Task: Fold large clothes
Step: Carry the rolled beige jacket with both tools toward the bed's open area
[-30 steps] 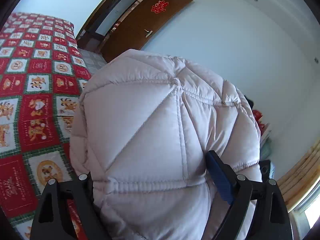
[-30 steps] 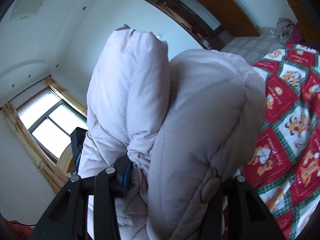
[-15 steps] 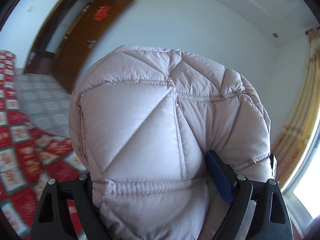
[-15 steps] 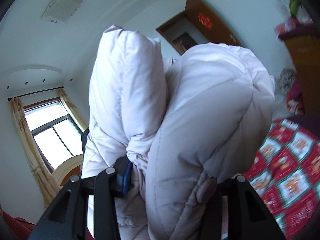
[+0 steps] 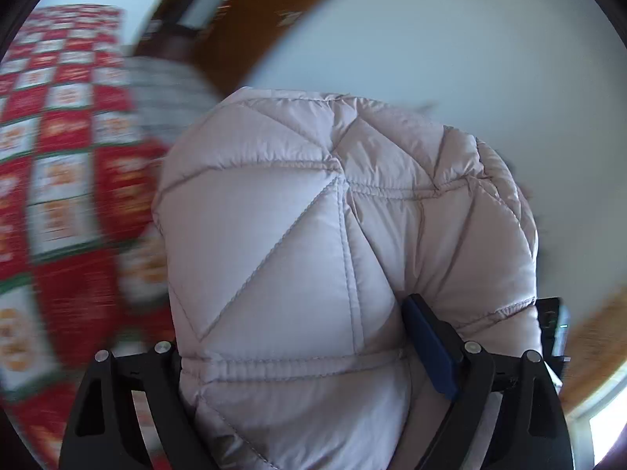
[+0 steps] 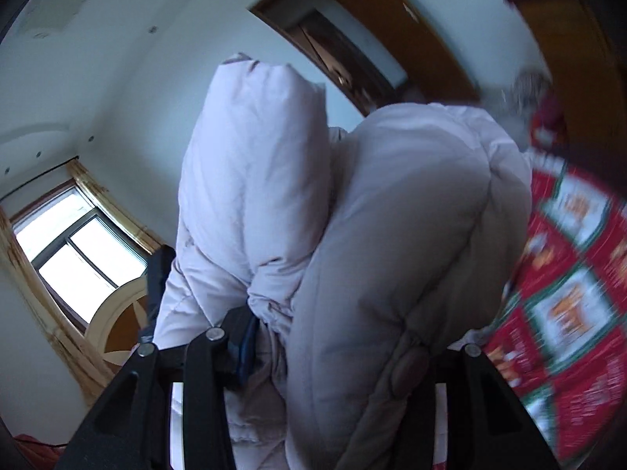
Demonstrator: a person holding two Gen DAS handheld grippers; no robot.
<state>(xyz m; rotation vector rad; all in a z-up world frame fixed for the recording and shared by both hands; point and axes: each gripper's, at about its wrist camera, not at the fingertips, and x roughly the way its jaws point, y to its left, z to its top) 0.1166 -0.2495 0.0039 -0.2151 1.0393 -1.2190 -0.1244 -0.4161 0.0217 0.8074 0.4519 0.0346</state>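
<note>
A pale pink quilted puffer jacket (image 5: 313,243) bulges up in front of the left wrist camera. My left gripper (image 5: 298,356) is shut on a thick padded fold of it, and a blue pad (image 5: 429,346) presses into the fabric. In the right wrist view the same jacket (image 6: 392,235) rises in two puffy lobes, one with a round snap button (image 6: 409,366). My right gripper (image 6: 345,337) is shut on a bunched part of it. The jacket hangs in the air above the bed and hides most of both grippers' fingers.
A bed with a red, green and white cartoon quilt (image 5: 58,180) lies below, also at the right as the quilt (image 6: 568,305). A brown wooden door (image 5: 254,27) and doorway (image 6: 341,62) stand behind. A curtained window (image 6: 74,250) is on the left.
Both grippers swung with the jacket: the views first tipped up toward wall and ceiling, then back down toward the bed. The background now blurs. Both grips stayed the same.
</note>
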